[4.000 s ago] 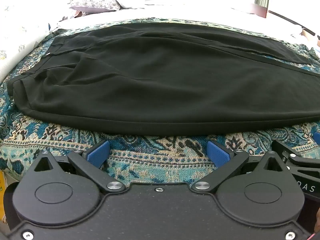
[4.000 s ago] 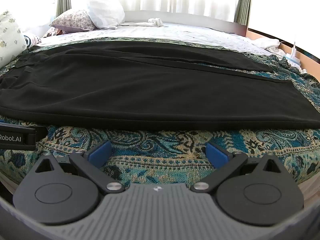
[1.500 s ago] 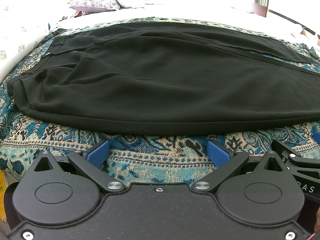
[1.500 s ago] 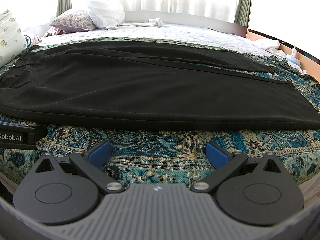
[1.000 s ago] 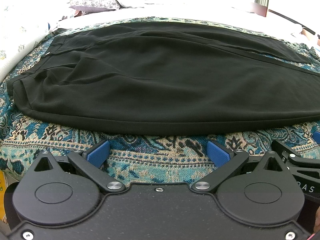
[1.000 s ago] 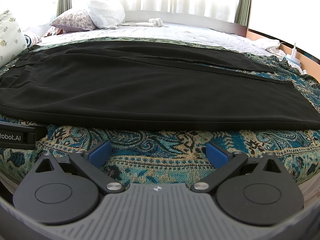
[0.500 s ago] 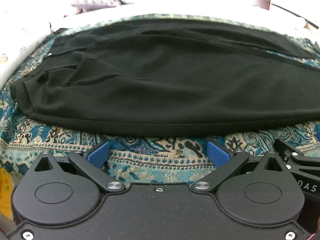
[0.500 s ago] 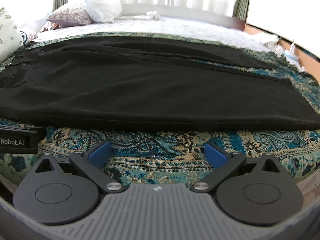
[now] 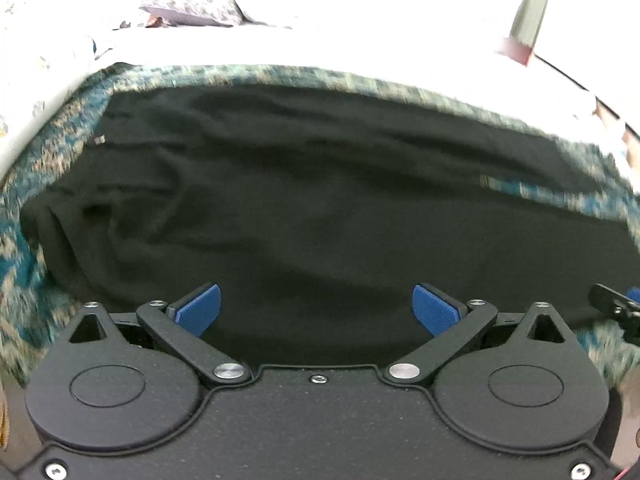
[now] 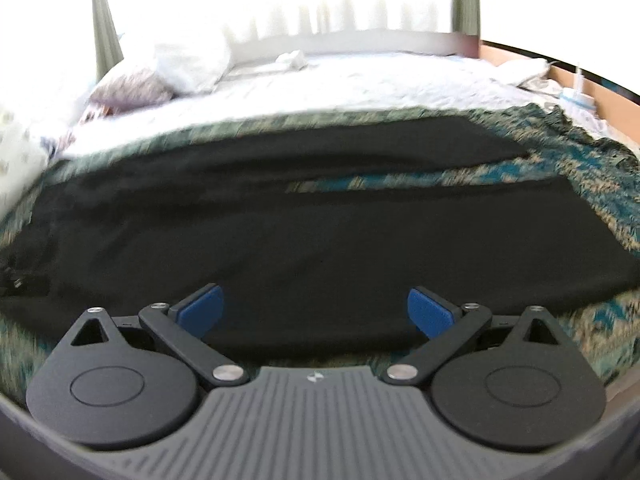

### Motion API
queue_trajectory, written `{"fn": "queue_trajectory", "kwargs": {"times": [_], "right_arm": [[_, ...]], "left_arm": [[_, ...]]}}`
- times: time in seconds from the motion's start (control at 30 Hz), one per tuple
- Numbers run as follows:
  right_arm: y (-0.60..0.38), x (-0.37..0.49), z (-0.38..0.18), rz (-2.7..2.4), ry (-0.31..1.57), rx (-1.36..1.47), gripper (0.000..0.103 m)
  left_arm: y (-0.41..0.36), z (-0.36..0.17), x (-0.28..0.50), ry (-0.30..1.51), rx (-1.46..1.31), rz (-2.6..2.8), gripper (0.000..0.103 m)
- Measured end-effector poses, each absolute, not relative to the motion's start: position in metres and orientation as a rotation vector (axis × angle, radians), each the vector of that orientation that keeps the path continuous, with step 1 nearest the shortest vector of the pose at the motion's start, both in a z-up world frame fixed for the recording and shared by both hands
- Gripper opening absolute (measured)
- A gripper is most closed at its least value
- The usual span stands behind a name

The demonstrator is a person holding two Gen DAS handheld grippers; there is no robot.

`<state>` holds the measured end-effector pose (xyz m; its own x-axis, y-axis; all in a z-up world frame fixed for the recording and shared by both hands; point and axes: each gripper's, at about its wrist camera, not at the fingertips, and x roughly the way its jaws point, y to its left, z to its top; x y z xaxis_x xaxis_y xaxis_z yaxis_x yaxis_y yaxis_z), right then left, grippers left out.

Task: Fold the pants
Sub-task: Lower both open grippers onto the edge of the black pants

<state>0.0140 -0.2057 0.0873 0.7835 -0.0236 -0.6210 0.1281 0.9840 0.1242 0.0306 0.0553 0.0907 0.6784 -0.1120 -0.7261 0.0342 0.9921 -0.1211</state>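
Across the bed, one pair of black pants lies spread flat on a teal patterned blanket, waistband toward the left and the two legs running off to the right. A wedge of blanket shows between the legs in the right wrist view, widening toward the hems. The near long edge of the pants sits just in front of both tools, and a strip of blanket stays bare along the left side and past the hems on the right. Beyond the far edge of the blanket, the white sheet stretches open up to the headboard.

Left tool: its two blue pads are spread wide apart with nothing between them, poised over the near hip part of the pants. Right tool: its pads are likewise wide apart and empty, over the near leg. A black part of the right tool shows at the right border of the left wrist view.

Two pillows are in sight at the head of the bed, a patterned pillow and a white pillow just behind it. Both views are smeared with motion blur.
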Motion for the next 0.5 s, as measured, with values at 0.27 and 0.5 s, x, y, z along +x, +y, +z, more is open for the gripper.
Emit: {"fn": "queue_trajectory", "kwargs": {"times": [0.27,0.5], "right_arm": [[-0.256,0.08,0.127,-0.194,0.598,0.279,0.103],[-0.294,0.153,0.136,-0.263,0.615,0.362,0.103]], "left_arm": [[0.102,0.136,0.114,0.795,-0.216,0.0,0.103],[0.13,0.146,0.208,0.813,-0.306,0.073,0.103]]}}
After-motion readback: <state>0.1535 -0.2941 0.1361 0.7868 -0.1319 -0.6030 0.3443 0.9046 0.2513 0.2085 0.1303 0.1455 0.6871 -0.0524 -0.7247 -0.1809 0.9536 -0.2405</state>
